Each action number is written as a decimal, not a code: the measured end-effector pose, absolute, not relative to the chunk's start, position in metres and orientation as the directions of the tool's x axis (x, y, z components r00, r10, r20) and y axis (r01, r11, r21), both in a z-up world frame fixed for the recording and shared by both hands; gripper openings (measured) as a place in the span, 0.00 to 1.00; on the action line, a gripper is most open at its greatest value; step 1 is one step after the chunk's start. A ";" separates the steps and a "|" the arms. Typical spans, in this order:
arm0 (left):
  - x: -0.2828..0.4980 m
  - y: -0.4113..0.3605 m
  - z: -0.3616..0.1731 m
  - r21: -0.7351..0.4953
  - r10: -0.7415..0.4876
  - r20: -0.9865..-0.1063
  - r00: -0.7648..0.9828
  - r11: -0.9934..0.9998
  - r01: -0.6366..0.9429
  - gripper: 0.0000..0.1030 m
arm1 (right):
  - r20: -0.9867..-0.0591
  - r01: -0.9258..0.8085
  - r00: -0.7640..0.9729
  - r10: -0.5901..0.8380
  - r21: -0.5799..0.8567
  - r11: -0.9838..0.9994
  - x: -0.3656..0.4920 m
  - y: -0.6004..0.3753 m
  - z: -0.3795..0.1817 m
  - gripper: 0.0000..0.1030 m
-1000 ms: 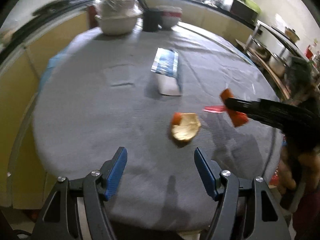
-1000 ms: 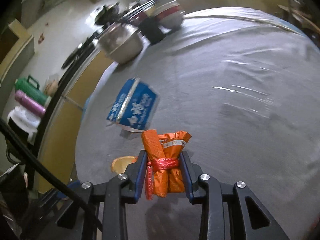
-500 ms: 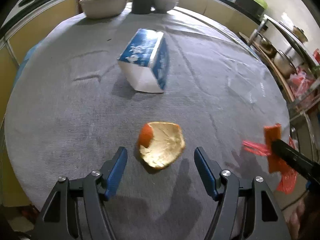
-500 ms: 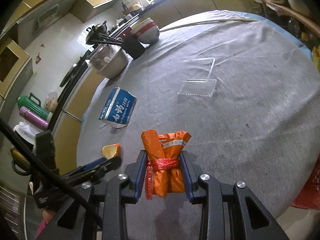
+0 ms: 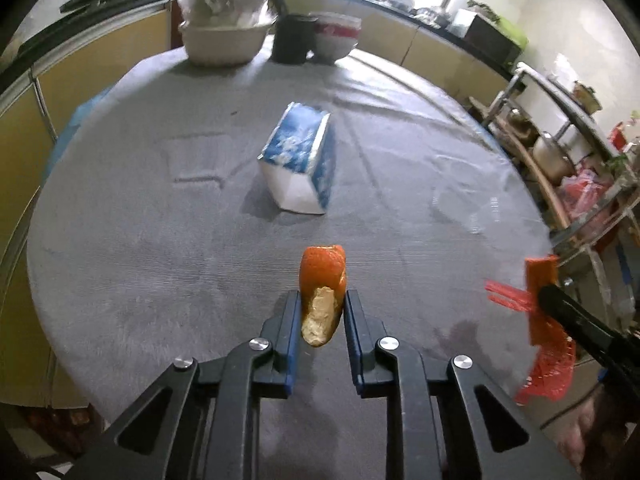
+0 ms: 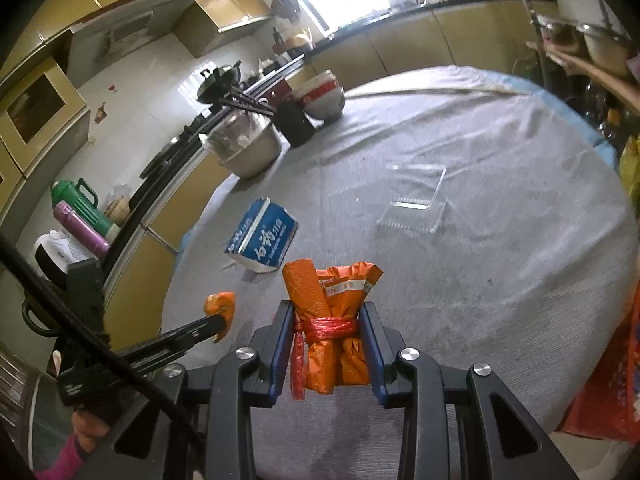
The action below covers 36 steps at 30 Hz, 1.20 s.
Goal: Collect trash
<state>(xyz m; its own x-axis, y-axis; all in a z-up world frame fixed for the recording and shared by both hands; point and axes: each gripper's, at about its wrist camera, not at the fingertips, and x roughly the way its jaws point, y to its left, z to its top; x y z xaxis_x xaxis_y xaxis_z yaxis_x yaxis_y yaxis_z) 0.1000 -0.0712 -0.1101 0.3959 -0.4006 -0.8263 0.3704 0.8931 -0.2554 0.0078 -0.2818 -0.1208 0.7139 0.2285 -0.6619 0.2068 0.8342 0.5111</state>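
My left gripper [image 5: 320,312] is shut on a piece of orange peel [image 5: 322,292], lifted just off the grey round table [image 5: 160,240]. The peel stands on edge between the blue pads, orange skin up, pale pith facing me. My right gripper [image 6: 326,328] is shut on an orange wrapper bundle [image 6: 332,320] tied with red string, held over the table's near edge. In the left wrist view that bundle [image 5: 540,280] shows at the right edge. In the right wrist view the peel [image 6: 220,306] shows at the left gripper's tip.
A blue and white tissue box [image 5: 304,160] lies mid-table. A clear plastic stand [image 6: 416,208] sits further right. Bowls [image 5: 222,36] and a dark cup [image 5: 292,42] line the far edge. A red plastic bag [image 6: 616,380] hangs beyond the table's right rim.
The left jaws closed on the orange peel, which now stands on edge between the pads instead of lying flat. The right gripper kept its bundle and drew back and up from the table.
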 end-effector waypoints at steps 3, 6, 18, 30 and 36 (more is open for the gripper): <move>0.088 -0.077 -0.092 -0.255 -0.422 -0.807 0.413 0.880 0.402 0.21 | -0.648 0.207 0.733 0.208 0.504 0.839 0.001 -0.284 -0.114 0.34; 0.072 -0.085 -0.076 -0.229 -0.427 -0.792 0.437 0.870 0.436 0.21 | -0.639 0.214 0.743 0.200 0.510 0.833 -0.006 -0.289 -0.110 0.34; 0.034 -0.113 -0.047 0.020 -0.299 -0.760 0.577 0.876 0.481 0.21 | -0.628 0.232 0.760 0.167 0.503 0.833 -0.033 -0.297 -0.102 0.34; 0.020 -0.120 -0.040 0.101 -0.234 -0.745 0.625 0.886 0.453 0.21 | -0.611 0.241 0.777 0.153 0.514 0.823 -0.054 -0.307 -0.101 0.34; 0.014 -0.127 -0.039 0.134 -0.212 -0.738 0.640 0.884 0.448 0.21 | -0.600 0.255 0.789 0.135 0.519 0.816 -0.067 -0.316 -0.099 0.34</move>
